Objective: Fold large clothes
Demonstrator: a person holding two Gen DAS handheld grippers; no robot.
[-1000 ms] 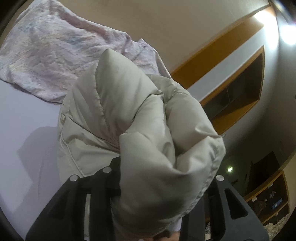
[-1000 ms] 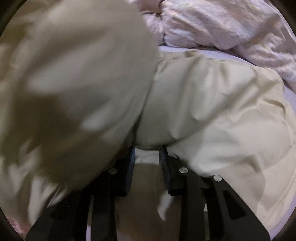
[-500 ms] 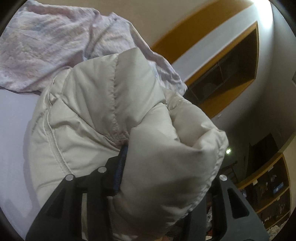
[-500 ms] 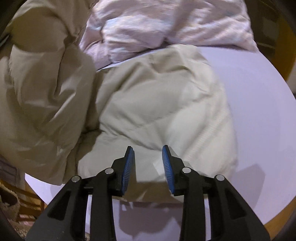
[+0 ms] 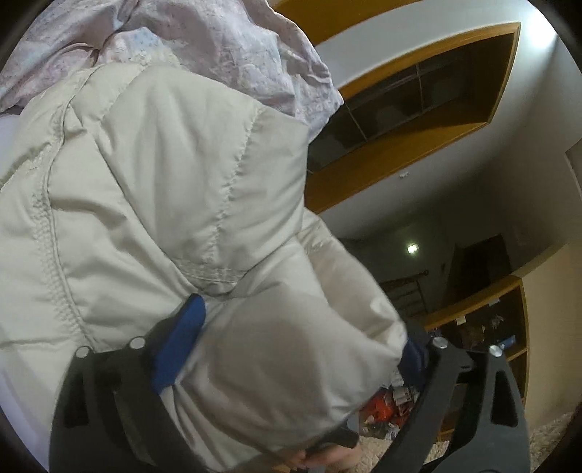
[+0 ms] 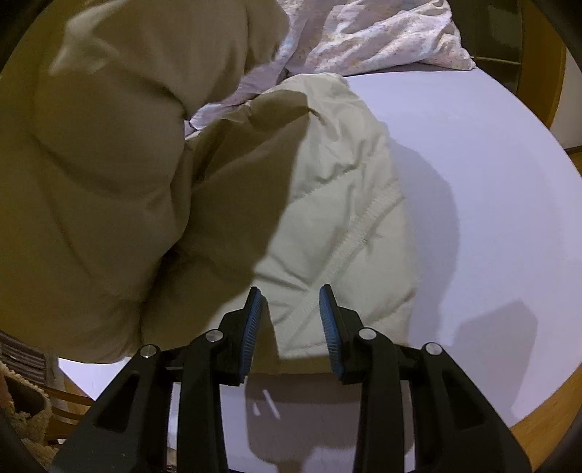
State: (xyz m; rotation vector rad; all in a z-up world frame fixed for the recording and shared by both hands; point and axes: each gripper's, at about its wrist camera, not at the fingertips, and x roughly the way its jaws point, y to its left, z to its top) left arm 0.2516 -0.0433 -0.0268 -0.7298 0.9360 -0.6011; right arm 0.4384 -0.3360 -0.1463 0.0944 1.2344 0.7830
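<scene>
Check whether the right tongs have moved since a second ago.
Yes. The right tongs have swung right: the bare sheet now fills that side, and the jacket sits further left.

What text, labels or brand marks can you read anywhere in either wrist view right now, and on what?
None can be read.
Puffer jacket: no label or logo shows.
Patterned quilt: a print only, no words.
Red and white packets on the floor: too small and blurred to read.
</scene>
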